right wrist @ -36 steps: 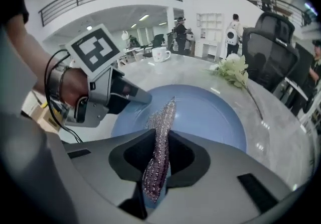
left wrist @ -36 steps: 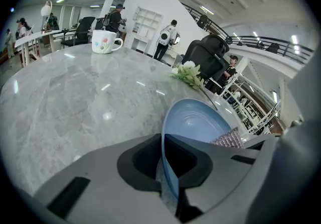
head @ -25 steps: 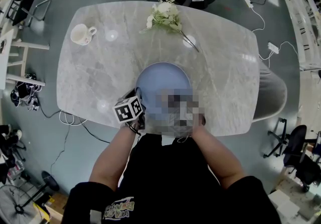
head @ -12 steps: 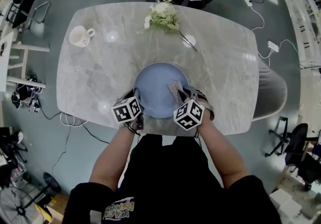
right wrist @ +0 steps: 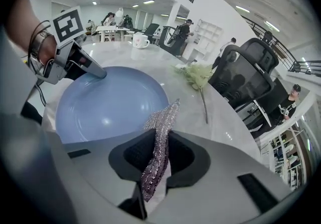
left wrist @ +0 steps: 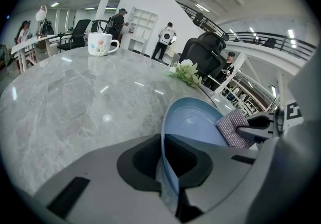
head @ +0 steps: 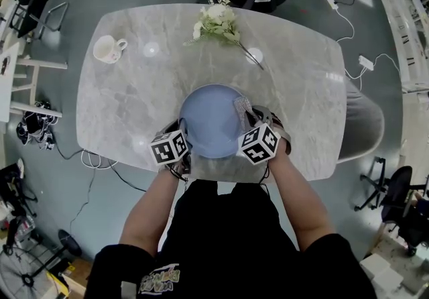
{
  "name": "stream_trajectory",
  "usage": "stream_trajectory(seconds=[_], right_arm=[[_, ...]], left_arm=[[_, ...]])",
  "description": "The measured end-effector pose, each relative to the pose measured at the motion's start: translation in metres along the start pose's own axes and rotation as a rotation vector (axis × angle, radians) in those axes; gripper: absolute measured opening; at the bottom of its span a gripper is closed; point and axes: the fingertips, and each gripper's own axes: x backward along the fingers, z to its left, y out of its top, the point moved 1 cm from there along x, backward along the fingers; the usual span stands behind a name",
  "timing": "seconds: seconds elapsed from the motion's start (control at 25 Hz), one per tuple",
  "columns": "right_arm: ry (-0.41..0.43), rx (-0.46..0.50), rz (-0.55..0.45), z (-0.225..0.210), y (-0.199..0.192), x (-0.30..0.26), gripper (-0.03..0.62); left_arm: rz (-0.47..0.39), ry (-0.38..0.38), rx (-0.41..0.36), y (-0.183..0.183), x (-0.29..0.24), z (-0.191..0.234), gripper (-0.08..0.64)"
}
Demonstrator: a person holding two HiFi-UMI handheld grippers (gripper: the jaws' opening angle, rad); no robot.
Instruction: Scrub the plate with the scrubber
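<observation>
Left gripper (left wrist: 164, 143): fingers clamp the plate's (head: 209, 120) near-left rim.
Right gripper (right wrist: 160, 141): fingers hold the scrubber (right wrist: 161, 126) at plate's right edge.
Counter (head: 127, 93): open left of plate.

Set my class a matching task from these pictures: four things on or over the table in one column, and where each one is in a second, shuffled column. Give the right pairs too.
Column one:
1. plate
2. scrubber
3. mug
4. flowers

Column two:
a. near the far left corner of the table
b. pinched in the right gripper
c. near the table's far edge, about the middle
d. rim clamped by the left gripper

Pairs: 1-d; 2-b; 3-a; 4-c
</observation>
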Motion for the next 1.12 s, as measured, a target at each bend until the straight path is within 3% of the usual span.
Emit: stream_trajectory(seconds=[0.28, 0.56, 0.76, 0.84, 0.96, 1.12], right_arm=[[-0.01, -0.05, -0.027, -0.013, 0.005, -0.002, 0.074], [-0.014, -0.189, -0.084, -0.033, 0.01, 0.006, 0.074], [0.0, -0.349, -0.146, -0.053, 0.01, 0.018, 0.073], [0.01, -0.414, -0.172, -0.062, 0.008, 0.024, 0.074], [0.044, -0.467, -0.226, -0.067, 0.009, 0.036, 0.074], [0.105, -0.485, -0.307, -0.067, 0.013, 0.053, 0.074]], left_arm=[[0.012, 0.005, 0.007, -0.004, 0.0, 0.0, 0.034], [0.025, 0.001, -0.026, -0.003, -0.003, -0.003, 0.041], [0.041, 0.011, -0.081, -0.002, -0.003, -0.004, 0.048], [0.028, 0.024, -0.132, 0.001, 0.001, -0.006, 0.059], [-0.01, 0.038, -0.202, 0.008, 0.009, -0.013, 0.14], [-0.098, 0.088, -0.241, 0.022, 0.027, -0.019, 0.14]])
